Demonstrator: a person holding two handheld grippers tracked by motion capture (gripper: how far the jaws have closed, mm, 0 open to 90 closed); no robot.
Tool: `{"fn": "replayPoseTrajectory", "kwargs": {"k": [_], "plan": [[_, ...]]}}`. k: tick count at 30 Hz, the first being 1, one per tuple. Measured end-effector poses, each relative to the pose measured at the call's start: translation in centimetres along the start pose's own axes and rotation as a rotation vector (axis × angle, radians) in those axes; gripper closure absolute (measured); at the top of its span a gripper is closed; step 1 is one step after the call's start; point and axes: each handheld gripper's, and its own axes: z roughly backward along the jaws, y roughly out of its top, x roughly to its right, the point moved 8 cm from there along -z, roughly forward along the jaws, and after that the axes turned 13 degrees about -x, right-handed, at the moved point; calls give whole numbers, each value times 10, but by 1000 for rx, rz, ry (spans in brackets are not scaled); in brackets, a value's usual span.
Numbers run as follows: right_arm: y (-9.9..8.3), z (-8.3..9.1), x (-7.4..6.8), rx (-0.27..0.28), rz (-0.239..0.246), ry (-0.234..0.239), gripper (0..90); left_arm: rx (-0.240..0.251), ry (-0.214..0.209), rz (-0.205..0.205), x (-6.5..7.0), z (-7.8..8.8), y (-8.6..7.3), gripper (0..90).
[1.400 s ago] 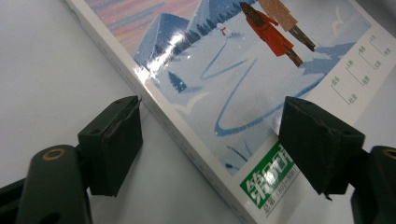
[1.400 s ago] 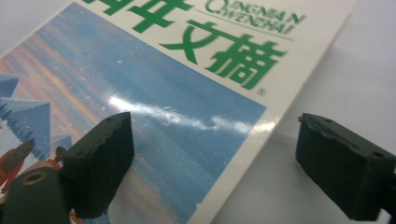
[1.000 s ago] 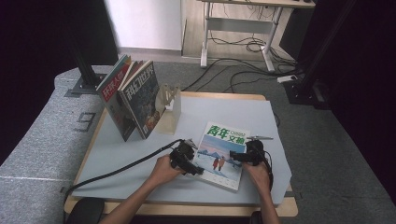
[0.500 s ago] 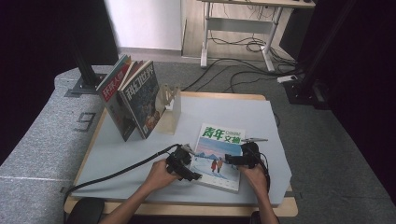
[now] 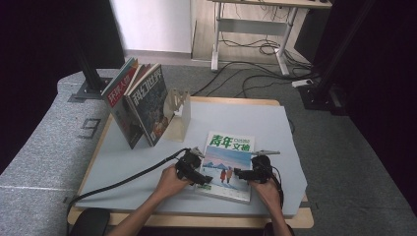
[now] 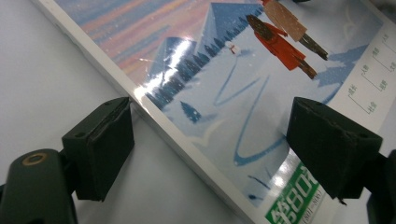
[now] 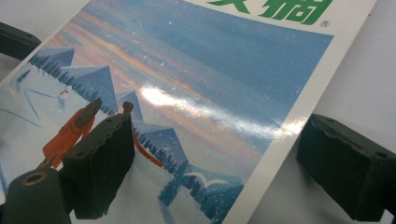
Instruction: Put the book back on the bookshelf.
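Left gripper [image 5: 196, 173]: its jaws stood spread, one pad on the bare tabletop just off the magazine's left edge and the other over the cover; neither pad pressed on anything.
Right gripper [image 5: 247, 173]: its jaws also stood spread, straddling the magazine's right edge, one pad [image 7: 100, 163] over the snowy picture and the other over bare tabletop; nothing was pinched.
Magazine [image 5: 227, 164]: it lay flat, cover up, near the front of the tabletop between the two grippers, showing green title characters, a winter mountain scene and two figures.
Tabletop [image 5: 275, 128]: a pale grey mat on a wooden board, bare around the magazine.
Book stand [image 5: 178, 114]: it stood at the far left of the mat, well apart from the flat magazine.
Standing magazines [image 5: 140, 105]: several leaned upright just left of the stand.
Step in hand: by my reading, both grippers were lined up on opposite edges of the flat magazine, a grip not yet taken.
Next move: it likely called for getting a pad under one edge and closing on it, since the thin flat cover offers little to grasp from above.
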Motion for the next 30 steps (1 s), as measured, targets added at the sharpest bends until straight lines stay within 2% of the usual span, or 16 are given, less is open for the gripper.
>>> {"fn": "replayPoseTrajectory", "kwargs": {"k": [9,19,22,27,30], "plan": [[-5,1,-11,-6,31,-4,109,-16,4,1,6,4,-11,145],[-21,6,-35,-16,86,8,109,-34,-2,-16,21,12,-37,144],[-27,8,-41,-18,103,-3,109,-27,-23,-25,29,14,-46,143],[-28,9,-41,-24,118,-3,120,-26,-26,-62,27,15,-47,143],[-28,11,-36,-18,117,19,150,1,8,-79,19,16,-41,154]]}}
